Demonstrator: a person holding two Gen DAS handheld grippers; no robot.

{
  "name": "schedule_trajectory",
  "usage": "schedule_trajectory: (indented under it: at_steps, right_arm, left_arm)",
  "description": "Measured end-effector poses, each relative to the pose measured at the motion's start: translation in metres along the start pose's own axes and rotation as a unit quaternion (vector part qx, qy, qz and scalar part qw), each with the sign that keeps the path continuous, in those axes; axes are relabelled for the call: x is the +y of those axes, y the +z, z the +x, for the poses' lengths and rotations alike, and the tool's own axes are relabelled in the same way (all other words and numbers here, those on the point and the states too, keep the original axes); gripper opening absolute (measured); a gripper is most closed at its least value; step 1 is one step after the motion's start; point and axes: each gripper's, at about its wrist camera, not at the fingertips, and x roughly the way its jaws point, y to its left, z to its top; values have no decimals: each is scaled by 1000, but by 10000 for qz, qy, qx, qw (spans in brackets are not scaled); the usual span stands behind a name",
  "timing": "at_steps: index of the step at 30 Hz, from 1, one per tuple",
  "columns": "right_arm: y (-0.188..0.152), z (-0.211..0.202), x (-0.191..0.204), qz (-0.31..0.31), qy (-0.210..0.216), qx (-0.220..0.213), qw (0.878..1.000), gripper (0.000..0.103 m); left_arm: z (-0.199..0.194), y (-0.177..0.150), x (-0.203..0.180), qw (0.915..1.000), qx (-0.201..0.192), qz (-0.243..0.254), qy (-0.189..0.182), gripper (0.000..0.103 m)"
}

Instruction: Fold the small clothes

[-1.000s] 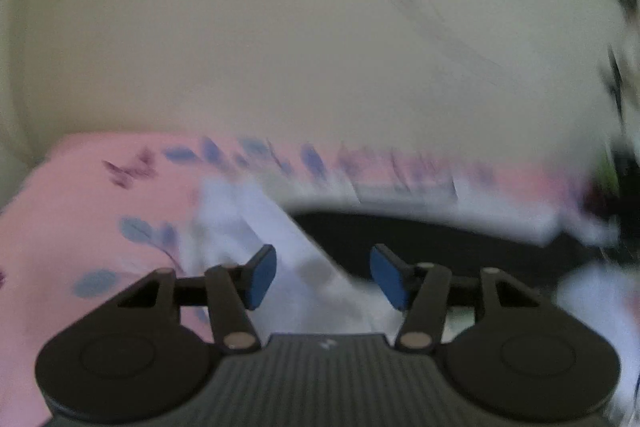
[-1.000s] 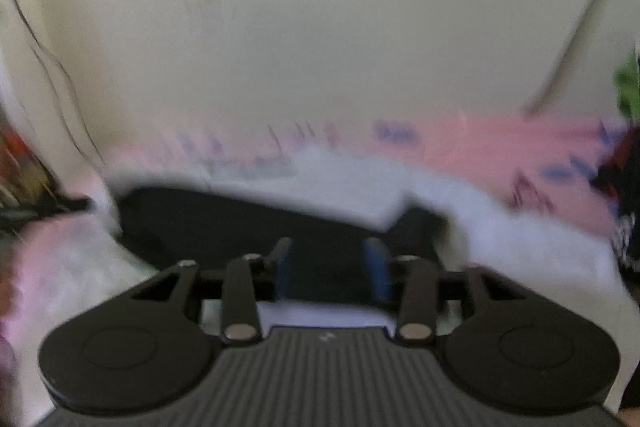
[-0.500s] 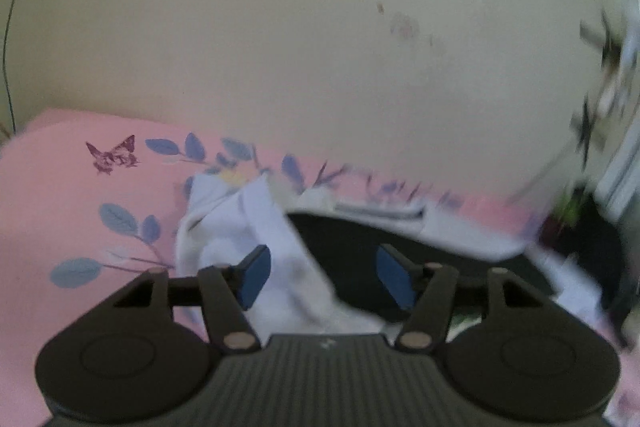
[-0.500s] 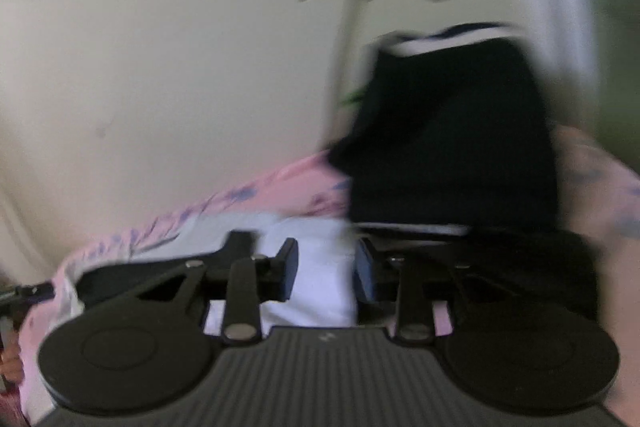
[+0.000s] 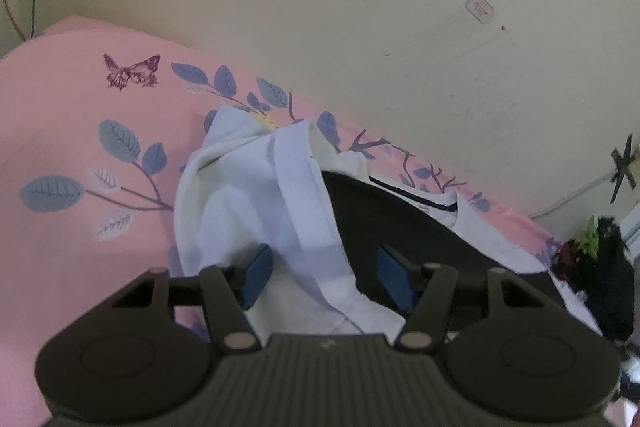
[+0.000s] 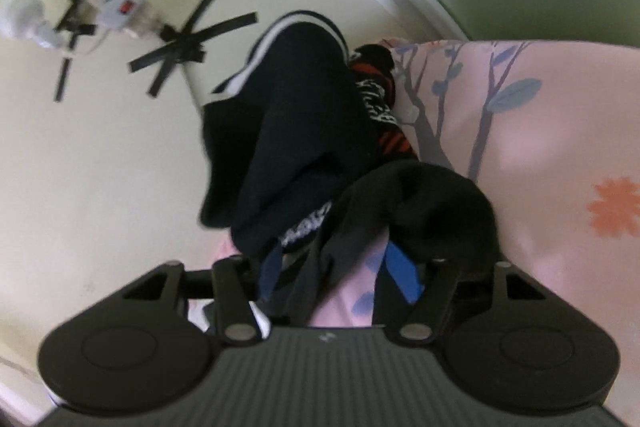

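White-and-black shirt (image 5: 280, 211) on the pink bed sheet (image 5: 72, 131) — left hand-held gripper (image 5: 324, 277) spread just above its crumpled white fold.
Best pinched at one hem layer only, pulled flat before folding. Right hand-held gripper (image 6: 336, 275) also spread — dark clothes pile (image 6: 304, 131) ahead, black strap between the jaws, unpinched.

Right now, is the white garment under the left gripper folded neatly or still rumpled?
Rumpled: the white garment lies bunched with loose ridges on the pink sheet, partly overlapping a black one.
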Motion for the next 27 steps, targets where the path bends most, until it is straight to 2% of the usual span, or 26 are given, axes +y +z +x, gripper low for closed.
schedule_trajectory:
  at_steps: [1, 2, 3, 4, 5, 7, 9, 12, 15, 16, 17, 18, 20, 21, 22, 23, 24, 25, 27]
  right_arm:
    - [2, 7, 0, 41, -34, -27, 10000, 54]
    - [4, 15, 2, 1, -85, -36, 10000, 43]
    - [6, 23, 6, -92, -222, 18, 9997, 11]
    - [6, 25, 10, -85, -302, 63, 9995, 12]
    - [5, 23, 16, -101, -174, 23, 9998, 12]
    - [0, 11, 56, -700, 201, -147, 9972, 12]
    - [-7, -2, 111, -1656, 516, -405, 9840, 12]
    - [-19, 0, 202, -2774, 1173, -454, 9525, 12]
    - [-51, 24, 290, -3569, 1885, -82, 9149, 13]
    - [-71, 35, 318, -3879, 2154, 193, 8960, 17]
    - [-94, 46, 340, -4213, 2392, 523, 8732, 19]
    - [-125, 59, 361, -4623, 2603, 1046, 8412, 27]
    - [-175, 77, 380, -5255, 2616, 1930, 7862, 39]
    - [-191, 78, 380, -5471, 2697, 2156, 7625, 39]
    - [-199, 74, 375, -5676, 2771, 2094, 7465, 43]
    - [-198, 70, 369, -5770, 2791, 1935, 7428, 46]
    - [-189, 68, 361, -5749, 2787, 1741, 7493, 48]
    - [-174, 68, 350, -5599, 2711, 1586, 7667, 49]
    - [-141, 77, 327, -5142, 2334, 1429, 8128, 49]
  left_arm:
    - [1, 0, -1, 10000, 0, 47, 19, 59]
    - [-2, -2, -3, 10000, -2, 56, 24, 59]
    - [-5, -2, -2, 10000, 2, 39, 10, 59]
    - [-6, -2, 1, 10000, 6, -18, -10, 59]
    - [-9, -1, 3, 9999, 11, -126, -45, 59]
    - [-18, 1, 6, 9993, -106, -309, -202, 59]
    - [-30, 4, 6, 9975, -316, -428, -476, 59]
    - [-47, 7, 1, 9936, -593, -422, -867, 61]
    - [-59, 8, -3, 9909, -813, -317, -1027, 66]
    - [-62, 8, -3, 9901, -868, -306, -1057, 74]
    - [-62, 8, -2, 9897, -909, -298, -1061, 82]
    - [-62, 8, -1, 9898, -922, -286, -1050, 84]
    - [-59, 9, 3, 9910, -839, -253, -1010, 85]
    - [-57, 9, 5, 9918, -791, -281, -968, 85]
    - [-54, 10, 7, 9922, -739, -330, -950, 85]
    - [-52, 10, 9, 9921, -698, -368, -975, 85]
    - [-49, 10, 10, 9920, -648, -400, -1012, 85]
    - [-47, 9, 10, 9919, -611, -401, -1042, 85]
    - [-44, 8, 4, 9927, -566, -303, -1021, 85]
